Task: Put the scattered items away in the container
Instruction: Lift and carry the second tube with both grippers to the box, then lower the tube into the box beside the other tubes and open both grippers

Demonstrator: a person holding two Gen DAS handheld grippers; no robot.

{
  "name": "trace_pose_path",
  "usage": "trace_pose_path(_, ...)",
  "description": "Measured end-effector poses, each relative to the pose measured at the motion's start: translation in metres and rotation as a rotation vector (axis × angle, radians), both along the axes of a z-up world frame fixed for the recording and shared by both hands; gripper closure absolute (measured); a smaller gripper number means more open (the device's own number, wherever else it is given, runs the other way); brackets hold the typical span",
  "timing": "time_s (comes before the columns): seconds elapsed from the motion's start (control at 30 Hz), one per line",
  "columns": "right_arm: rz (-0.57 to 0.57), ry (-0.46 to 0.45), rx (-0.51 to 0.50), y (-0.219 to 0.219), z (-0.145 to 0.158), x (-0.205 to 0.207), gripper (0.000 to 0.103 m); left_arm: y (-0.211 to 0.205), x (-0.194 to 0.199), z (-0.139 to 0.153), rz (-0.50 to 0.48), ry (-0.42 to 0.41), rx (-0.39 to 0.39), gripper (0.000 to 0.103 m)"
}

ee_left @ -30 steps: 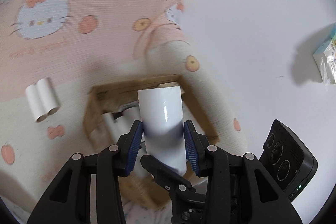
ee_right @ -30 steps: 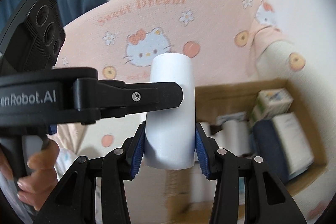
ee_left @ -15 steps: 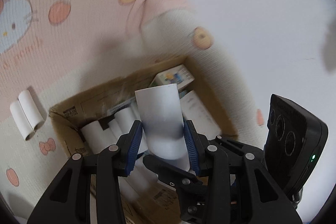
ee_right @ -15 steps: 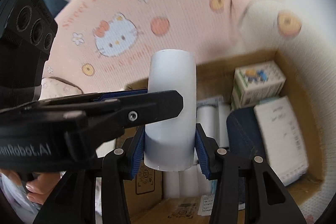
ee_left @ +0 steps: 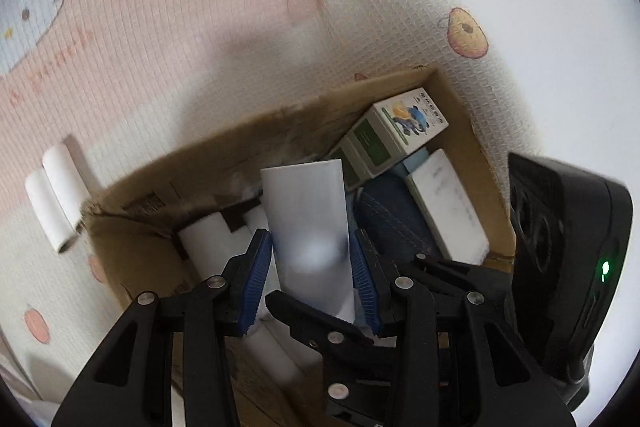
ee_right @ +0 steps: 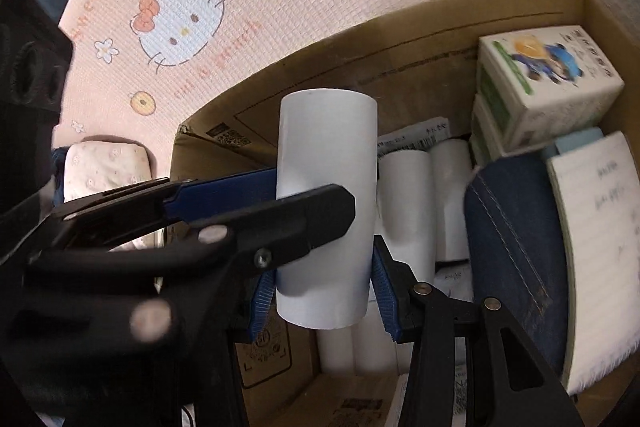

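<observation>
White roll (ee_left: 308, 223) is clamped by both your left gripper (ee_left: 312, 267) and right gripper (ee_right: 324, 291), above the cardboard box (ee_right: 400, 39). Two loose rolls (ee_left: 56, 195) lie at nine o'clock outside it.

White roll (ee_right: 326, 211) (upright) above box (ee_right: 400, 39)

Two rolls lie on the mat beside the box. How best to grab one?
Grip the roll nearer the box at mid-length, from above, fingers across its width. It lies flat against its twin, so one finger takes the free side and the other wedges into the seam.
</observation>
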State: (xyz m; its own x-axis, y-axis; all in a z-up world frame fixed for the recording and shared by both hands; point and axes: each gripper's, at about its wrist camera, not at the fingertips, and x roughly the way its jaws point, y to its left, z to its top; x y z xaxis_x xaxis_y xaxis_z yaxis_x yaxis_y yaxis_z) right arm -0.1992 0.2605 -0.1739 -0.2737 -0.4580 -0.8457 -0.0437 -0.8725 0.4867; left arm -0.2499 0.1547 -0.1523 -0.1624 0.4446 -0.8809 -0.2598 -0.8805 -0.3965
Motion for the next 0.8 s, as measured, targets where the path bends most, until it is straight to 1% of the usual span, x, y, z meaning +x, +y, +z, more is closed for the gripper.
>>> trace_pose_path(0.07,0.001,-0.009,-0.004,-0.002,-0.005,-0.007,0.061,-0.005,-0.003,-0.002,0.003,-0.009,0.006,0.059)
trace_pose_path(0.13,0.014,-0.023,0.025,-0.005,-0.010,-0.014,0.061,-0.012,-0.006,-0.003,0.010,-0.026,0.029,0.059)
trace_pose_path(0.3,0.044,-0.073,0.094,-0.011,-0.027,-0.019,0.061,-0.029,-0.009,0.001,0.035,0.012,0.031,0.059)
trace_pose_path(0.4,0.022,-0.104,0.131,-0.009,-0.031,-0.021,0.060,-0.040,-0.010,0.000,0.056,-0.001,0.042,0.059)
trace_pose_path(0.47,0.008,-0.115,0.102,-0.005,-0.029,-0.022,0.060,-0.043,-0.010,0.000,0.064,0.000,0.041,0.059)
trace_pose_path(0.53,0.000,-0.106,0.085,-0.001,-0.023,-0.022,0.060,-0.043,-0.009,0.003,0.062,0.009,0.035,0.059)
trace_pose_path(0.7,0.034,-0.043,0.171,-0.001,-0.001,-0.015,0.059,-0.037,-0.001,0.014,0.036,0.025,0.022,0.059)
trace_pose_path(0.73,0.041,-0.037,0.183,-0.001,0.002,-0.012,0.060,-0.033,0.000,0.015,0.027,0.026,0.015,0.060)
trace_pose_path(0.77,0.048,-0.035,0.198,-0.002,0.005,-0.010,0.060,-0.028,0.002,0.015,0.016,0.024,0.005,0.068)
trace_pose_path(0.8,0.050,-0.035,0.211,-0.001,0.007,-0.008,0.060,-0.023,0.004,0.014,0.001,0.016,-0.012,0.080)
